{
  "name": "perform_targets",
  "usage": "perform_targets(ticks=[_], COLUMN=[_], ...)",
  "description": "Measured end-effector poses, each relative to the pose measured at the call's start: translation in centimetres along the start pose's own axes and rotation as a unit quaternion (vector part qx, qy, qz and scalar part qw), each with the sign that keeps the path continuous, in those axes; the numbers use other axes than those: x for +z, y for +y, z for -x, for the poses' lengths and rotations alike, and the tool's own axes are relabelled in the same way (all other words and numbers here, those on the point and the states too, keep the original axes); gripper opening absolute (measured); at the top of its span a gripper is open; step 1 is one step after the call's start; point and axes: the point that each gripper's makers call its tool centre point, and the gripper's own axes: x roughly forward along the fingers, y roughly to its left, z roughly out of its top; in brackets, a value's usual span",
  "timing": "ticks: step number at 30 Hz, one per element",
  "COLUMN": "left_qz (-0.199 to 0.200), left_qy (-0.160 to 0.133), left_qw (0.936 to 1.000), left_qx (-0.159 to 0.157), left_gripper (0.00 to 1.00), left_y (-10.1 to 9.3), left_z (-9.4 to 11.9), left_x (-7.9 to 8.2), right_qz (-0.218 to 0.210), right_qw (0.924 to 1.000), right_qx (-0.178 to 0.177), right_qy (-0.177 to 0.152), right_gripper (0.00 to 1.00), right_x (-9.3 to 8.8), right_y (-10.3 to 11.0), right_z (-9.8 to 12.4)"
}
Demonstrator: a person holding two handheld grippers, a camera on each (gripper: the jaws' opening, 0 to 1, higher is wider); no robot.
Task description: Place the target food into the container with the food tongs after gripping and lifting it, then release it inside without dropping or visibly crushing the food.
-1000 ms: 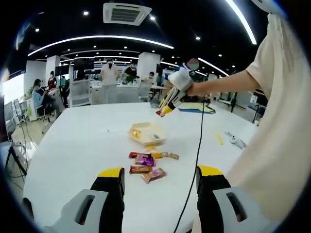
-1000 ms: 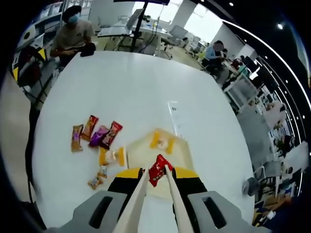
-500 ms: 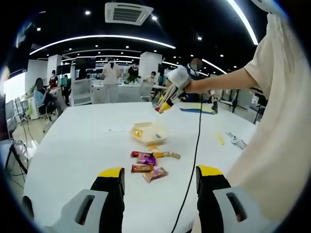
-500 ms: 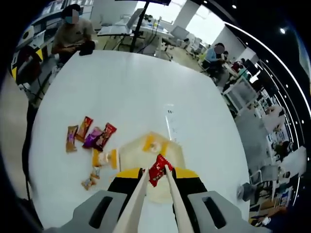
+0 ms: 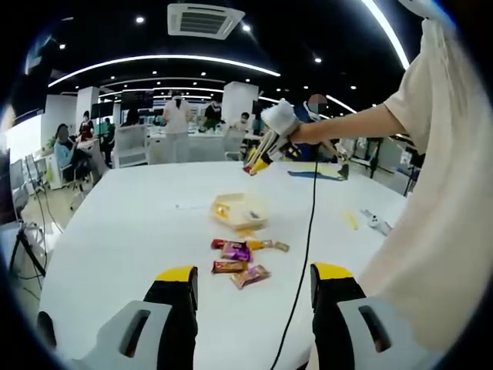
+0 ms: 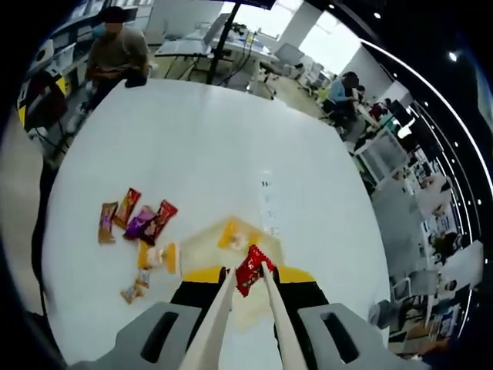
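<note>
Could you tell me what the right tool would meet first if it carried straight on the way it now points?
Probably the pale container on the white table: the right tool, its tongs pinching a red snack packet, points down over it. Depth is unclear.

Worktop [image 6: 192, 154] plain white. Container [image 6: 231, 258] pale yellow, translucent, with orange-and-white packets inside. Snack packet [image 6: 248, 270] in the tongs red with white print; tongs [image 6: 219, 316] cream. Right tool [image 6: 245, 279] grey body, black jaws with yellow tips; left tool [image 5: 254, 287] the same grey, black and yellow. Loose wrappers [image 6: 131, 223] near the worktop's edge: brown, red, purple, orange-yellow. Cable [image 5: 308, 231] black. Person's sleeve [image 5: 431, 116] beige.
</note>
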Motion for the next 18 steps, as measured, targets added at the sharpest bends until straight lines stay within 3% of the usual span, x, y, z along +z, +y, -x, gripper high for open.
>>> perform_targets(ticks=[18], left_qz=[-0.004], left_qy=[0.002], left_qw=[1.0], left_qx=[-0.004], left_gripper=[0.59], left_y=[-0.1], left_z=[-0.1], left_x=[-0.2], right_qz=[0.006], right_qw=[1.0], right_qx=[-0.002], right_qy=[0.005], right_gripper=[0.24], right_x=[0.5], right_y=[-1.1], right_z=[-0.2])
